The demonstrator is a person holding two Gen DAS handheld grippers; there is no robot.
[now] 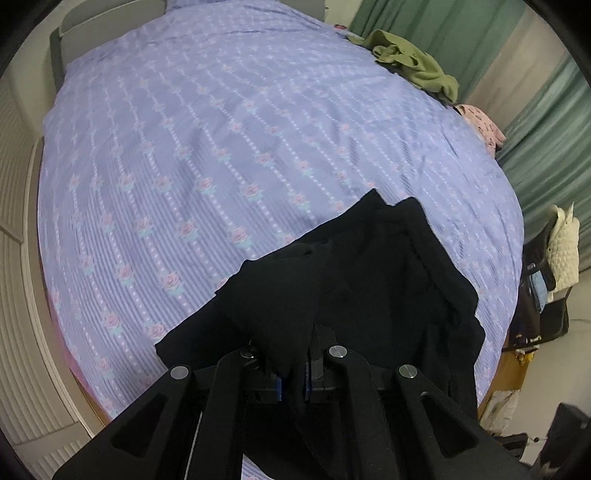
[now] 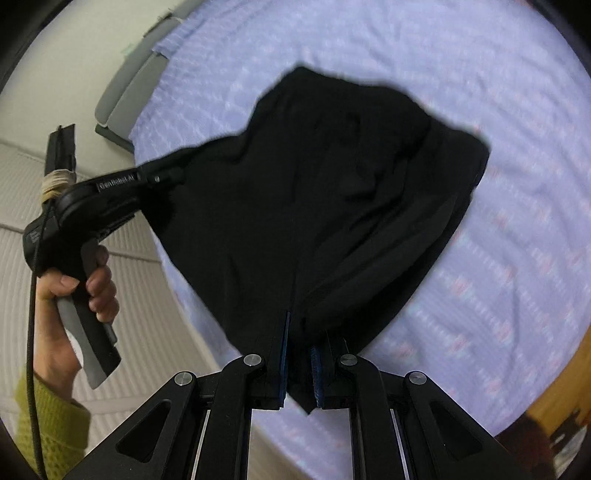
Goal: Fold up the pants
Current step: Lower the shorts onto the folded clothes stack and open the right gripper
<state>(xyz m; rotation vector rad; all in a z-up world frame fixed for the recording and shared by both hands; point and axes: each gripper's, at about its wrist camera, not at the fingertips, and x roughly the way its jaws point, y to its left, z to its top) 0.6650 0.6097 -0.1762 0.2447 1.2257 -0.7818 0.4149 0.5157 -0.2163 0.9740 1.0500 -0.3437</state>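
Black pants [image 2: 332, 184] hang bunched between both grippers, low over a bed with a lilac flowered sheet [image 1: 184, 147]. In the left wrist view my left gripper [image 1: 293, 369] is shut on an edge of the pants [image 1: 369, 266]; the cloth drapes over its fingertips and falls away to the right. My right gripper [image 2: 304, 347] is shut on another edge, with dark cloth pinched between its blue pads [image 2: 283, 354]. The right wrist view also shows the left gripper [image 2: 162, 175] at the left, clamped on the pants' far corner, and the person's hand [image 2: 74, 295] on its handle.
An olive garment [image 1: 410, 62] and a pink one [image 1: 484, 125] lie at the bed's far right edge. Green curtains [image 1: 546, 147] hang beyond them. A cream quilted bag [image 1: 563, 251] hangs at the right. A grey headboard [image 1: 110, 22] stands behind the bed, and ribbed white panels [image 1: 22, 258] run along its left side.
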